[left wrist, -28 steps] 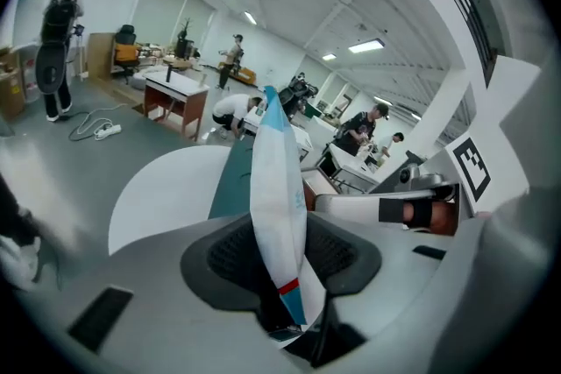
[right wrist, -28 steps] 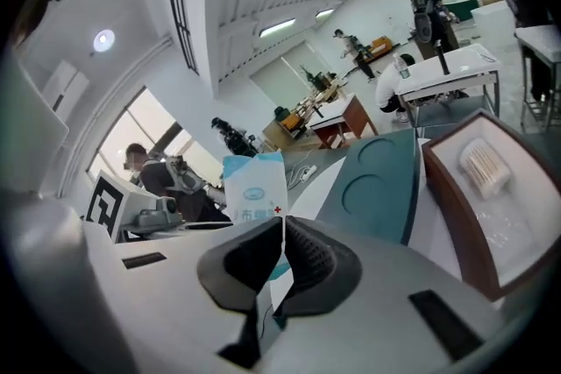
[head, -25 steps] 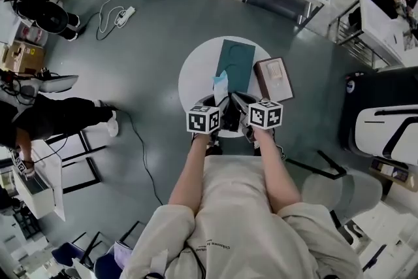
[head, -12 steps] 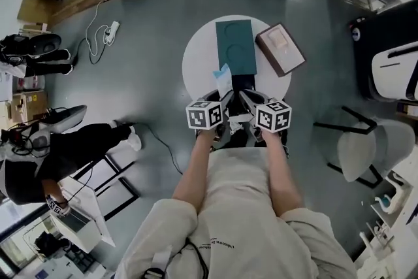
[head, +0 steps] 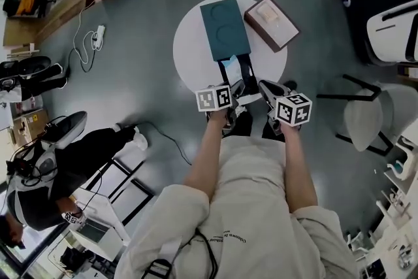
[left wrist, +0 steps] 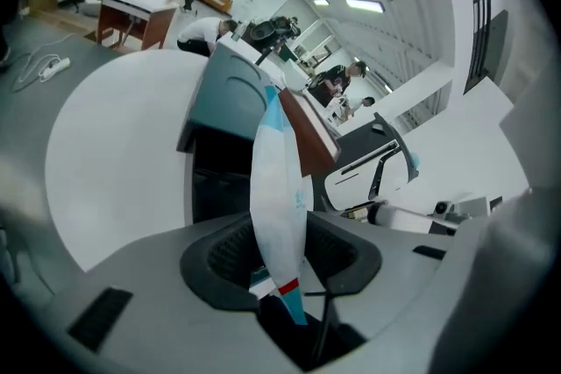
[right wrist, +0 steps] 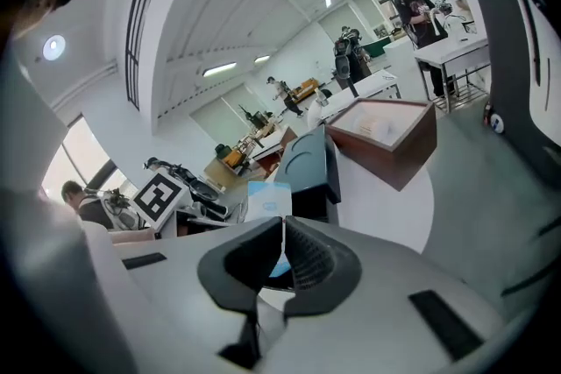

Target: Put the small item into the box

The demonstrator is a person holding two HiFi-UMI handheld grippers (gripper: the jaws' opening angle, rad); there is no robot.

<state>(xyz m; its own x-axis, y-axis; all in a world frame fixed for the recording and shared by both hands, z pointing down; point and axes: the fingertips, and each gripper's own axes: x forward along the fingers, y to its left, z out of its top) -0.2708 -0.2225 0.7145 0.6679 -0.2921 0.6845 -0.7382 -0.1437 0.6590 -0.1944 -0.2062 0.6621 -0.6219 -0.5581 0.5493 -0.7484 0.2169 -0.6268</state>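
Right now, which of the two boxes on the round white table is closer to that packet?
The flat teal box, just beyond the white-and-blue packet; the brown box with a cream inside sits farther right.

A white-and-teal sachet (left wrist: pixel 279 188) is gripped upright in the left tongs (left wrist: pixel 280 257); a teal box (left wrist: pixel 230 96) is seen beyond, towards the far edge of the tabletop (left wrist: pixel 114 153).

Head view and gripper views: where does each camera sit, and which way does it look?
Head view: on the person's head, looking down at the white table; forearms, torso, left gripper and right gripper show.
Left gripper view: on the left gripper, looking along its jaws, shut on a packet, toward the teal box.
Right gripper view: on the right gripper, looking along its closed jaws toward the brown box.
All three share the packet and teal box.
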